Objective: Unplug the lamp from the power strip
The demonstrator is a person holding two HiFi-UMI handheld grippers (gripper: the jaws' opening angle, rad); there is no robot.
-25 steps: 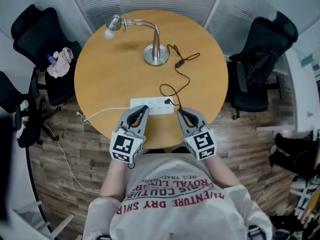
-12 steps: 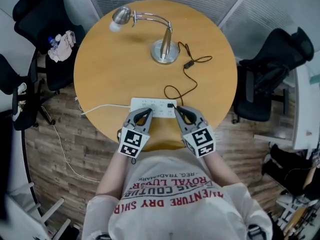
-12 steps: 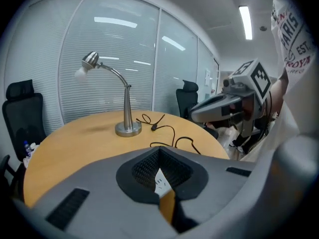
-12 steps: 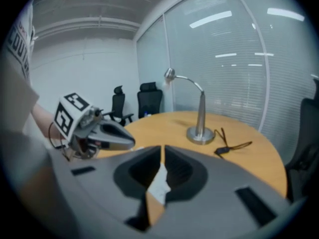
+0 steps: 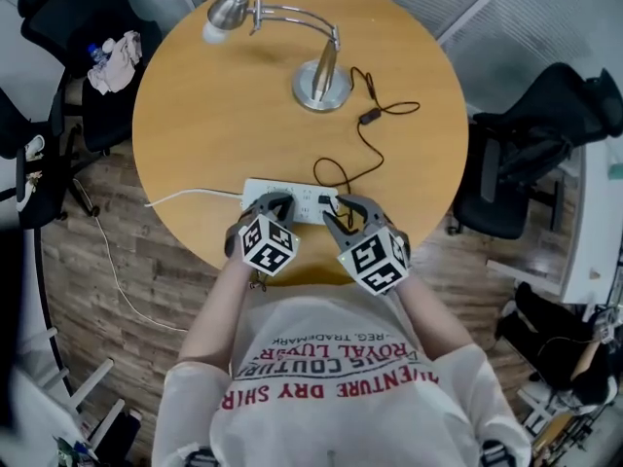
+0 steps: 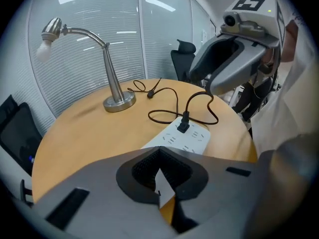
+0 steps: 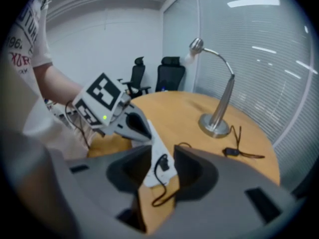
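Right gripper view: right tool (image 7: 162, 150), jaws opening and empty, faces lamp plug (image 7: 163, 164) just ahead in power strip (image 7: 155, 142); left tool (image 6: 159, 151) closed, farther along strip.

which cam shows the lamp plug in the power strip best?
Left gripper view: the plug sits sharp and unblocked in the power strip, cord visible. Right gripper view shows it smaller and blurry; head view shows only a dark speck.
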